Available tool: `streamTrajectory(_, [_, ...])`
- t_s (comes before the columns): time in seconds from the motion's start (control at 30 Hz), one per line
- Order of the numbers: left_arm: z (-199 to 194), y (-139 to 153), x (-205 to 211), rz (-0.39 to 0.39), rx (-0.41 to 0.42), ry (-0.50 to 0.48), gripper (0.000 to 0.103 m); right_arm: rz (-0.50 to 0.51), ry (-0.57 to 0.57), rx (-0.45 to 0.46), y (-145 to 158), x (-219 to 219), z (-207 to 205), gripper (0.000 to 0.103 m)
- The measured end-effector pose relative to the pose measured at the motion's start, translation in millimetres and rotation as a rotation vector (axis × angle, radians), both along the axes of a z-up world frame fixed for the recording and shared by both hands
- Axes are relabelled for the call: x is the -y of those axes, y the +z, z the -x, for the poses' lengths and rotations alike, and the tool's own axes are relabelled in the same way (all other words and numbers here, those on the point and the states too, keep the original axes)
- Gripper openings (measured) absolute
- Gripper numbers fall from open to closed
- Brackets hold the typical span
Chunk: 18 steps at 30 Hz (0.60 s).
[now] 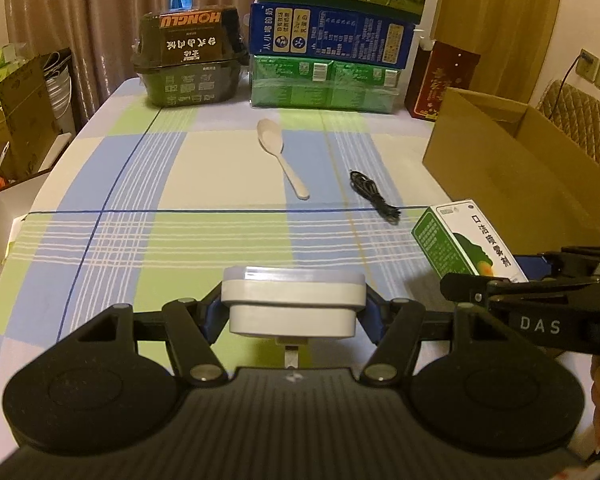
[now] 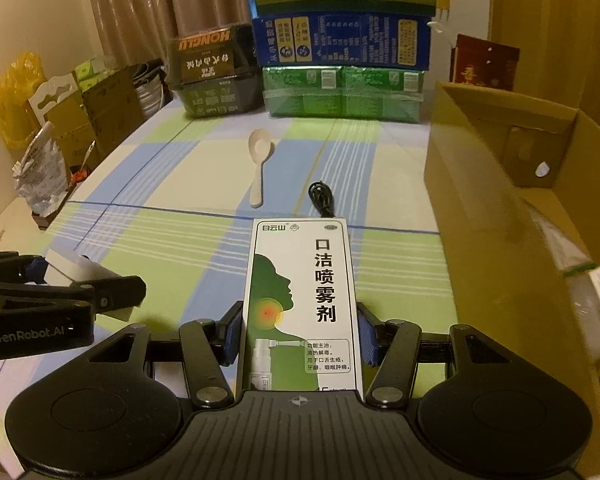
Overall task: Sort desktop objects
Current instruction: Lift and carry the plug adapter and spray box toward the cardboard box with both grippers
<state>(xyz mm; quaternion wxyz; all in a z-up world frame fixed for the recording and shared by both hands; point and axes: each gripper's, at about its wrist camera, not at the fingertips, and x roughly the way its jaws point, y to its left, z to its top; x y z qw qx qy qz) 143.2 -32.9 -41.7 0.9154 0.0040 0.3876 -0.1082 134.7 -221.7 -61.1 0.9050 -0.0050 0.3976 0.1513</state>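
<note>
Left gripper (image 1: 293, 312): blue pads clamped on the two sides of a white lidded case (image 1: 293, 296), held clear of the checked tablecloth (image 1: 172, 240). Right gripper (image 2: 300, 340): pads closed on the long sides of a green-and-white spray carton (image 2: 300, 304), beside the open cardboard box (image 2: 500, 184), the likely destination. A spoon (image 2: 257, 168) and a coiled black cable (image 2: 322, 198) remain unsorted on the cloth. Both grippers pitch downward, side by side.

Cream spoon (image 1: 281, 155) and coiled black cable (image 1: 373, 195) (apart) lie on tablecloth.
</note>
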Motion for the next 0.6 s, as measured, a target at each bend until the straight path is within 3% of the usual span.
streamTrajectory(0.3, [26.2,28.5,21.4,0.009,0.023,-0.007,0.061,-0.022,-0.044,0.044,40.8,27.3,34.5,0.053])
streamTrajectory(0.6, [47.7,79.5,71.8,0.017,0.096,-0.102,0.061,-0.014,-0.104,0.151,105.5,74.9,59.4,0.053])
